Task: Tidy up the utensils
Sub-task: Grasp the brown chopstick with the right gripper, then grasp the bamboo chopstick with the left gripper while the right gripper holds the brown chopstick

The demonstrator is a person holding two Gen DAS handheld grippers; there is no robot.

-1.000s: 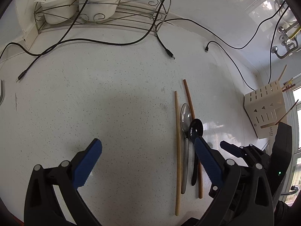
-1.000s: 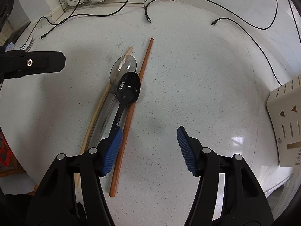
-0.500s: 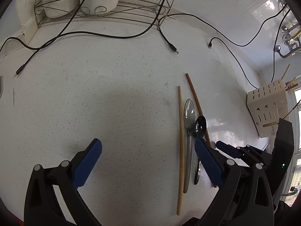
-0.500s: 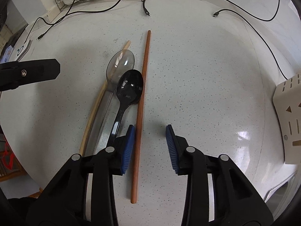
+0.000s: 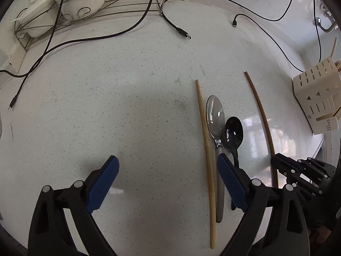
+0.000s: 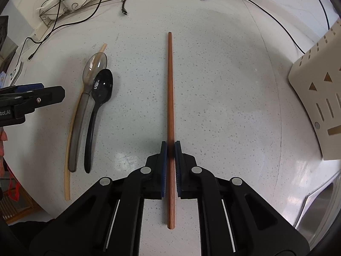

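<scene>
The right gripper (image 6: 170, 147) is clamped on the brown chopstick (image 6: 170, 89) near its rear half, the stick pointing straight ahead over the white counter (image 6: 223, 98); the left gripper (image 5: 167, 170) hangs with its jaws spread wide, holding nothing; to the left lie the pale chopstick (image 5: 205, 140), the clear spoon (image 5: 215, 117) and the black spoon (image 5: 233, 131), side by side; a cream utensil holder (image 6: 319, 98) stands at right.
</scene>
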